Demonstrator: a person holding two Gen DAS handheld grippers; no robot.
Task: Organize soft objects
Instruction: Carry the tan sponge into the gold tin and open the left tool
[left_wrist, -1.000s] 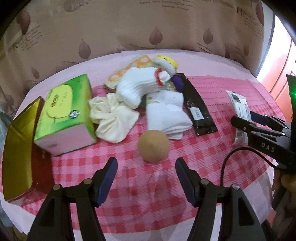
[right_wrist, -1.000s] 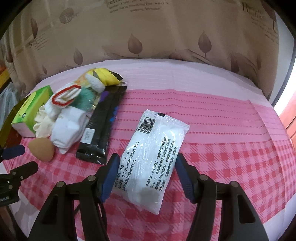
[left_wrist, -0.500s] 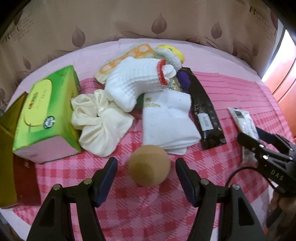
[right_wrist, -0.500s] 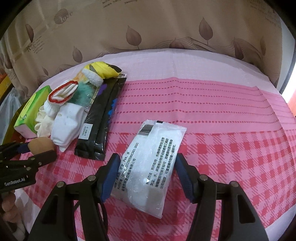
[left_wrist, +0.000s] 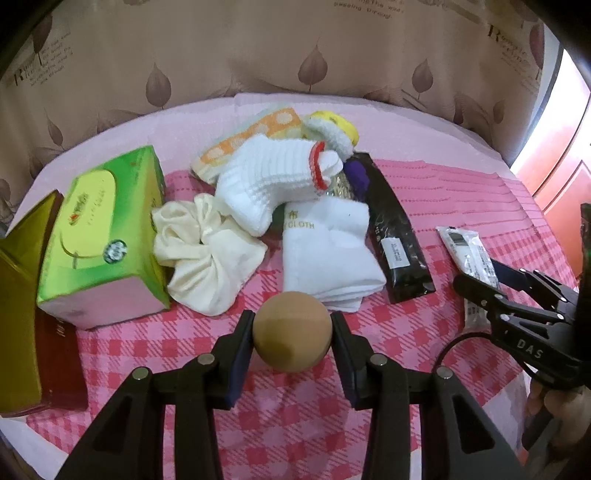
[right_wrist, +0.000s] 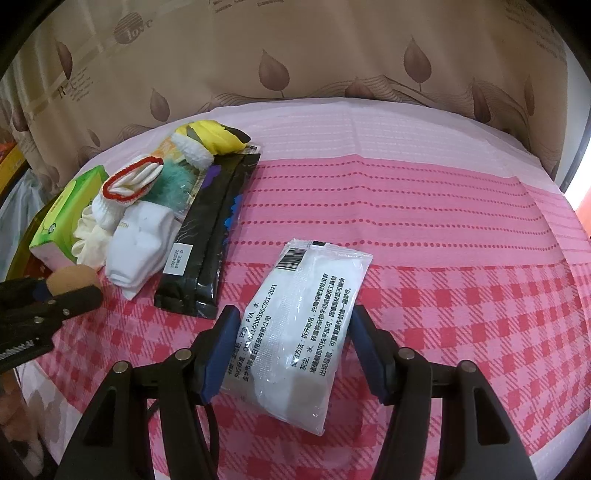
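My left gripper (left_wrist: 292, 332) is shut on a tan round sponge (left_wrist: 291, 330) at the near edge of the pink checked cloth; the sponge also shows in the right wrist view (right_wrist: 72, 278). Behind it lie a cream scrunchie (left_wrist: 207, 254), a folded white cloth (left_wrist: 328, 254) and a white sock with a red cuff (left_wrist: 269, 184). My right gripper (right_wrist: 290, 349) is open, its fingers on either side of a white plastic packet (right_wrist: 303, 325) that lies on the cloth.
A green tissue box (left_wrist: 99, 236) and a gold and brown box (left_wrist: 22, 314) stand at the left. A long black packet (left_wrist: 395, 236) lies between the cloth pile and the white packet. A yellow soft item (left_wrist: 338, 127) and an orange dotted cloth (left_wrist: 251, 138) lie at the back.
My left gripper moved forward around the tan sponge and closed on it. My right gripper moved slightly closer over the white packet and stayed open.
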